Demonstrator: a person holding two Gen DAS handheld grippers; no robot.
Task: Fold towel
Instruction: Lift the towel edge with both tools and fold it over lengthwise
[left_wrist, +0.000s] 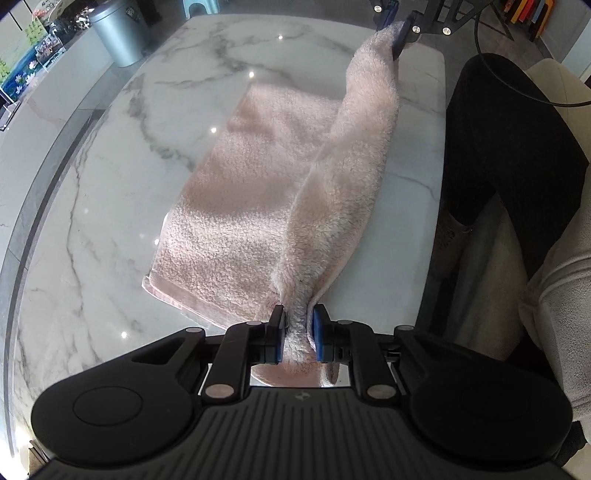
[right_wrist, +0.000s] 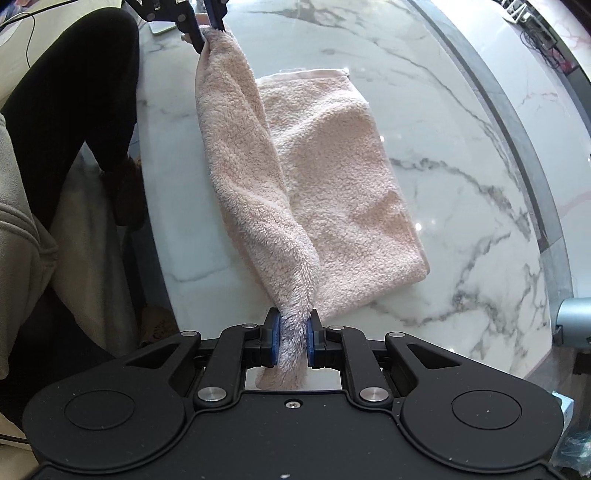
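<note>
A pale pink towel (left_wrist: 236, 206) lies on the white marble table (left_wrist: 92, 221), its near edge lifted into a taut ridge between my two grippers. My left gripper (left_wrist: 298, 317) is shut on one corner of that edge, the fluffy cloth bunched between its blue pads. The right gripper (left_wrist: 397, 31) shows at the top of the left wrist view, holding the other corner. In the right wrist view my right gripper (right_wrist: 293, 321) is shut on the towel (right_wrist: 332, 177), and the left gripper (right_wrist: 207, 31) pinches the far end. The rest of the towel lies flat.
A person's dark trouser leg (left_wrist: 509, 147) and light sleeve (left_wrist: 561, 314) are beside the table's edge. A grey metal bin (left_wrist: 118, 33) stands beyond the far end of the table. A dark border strip (right_wrist: 524, 140) rims the marble.
</note>
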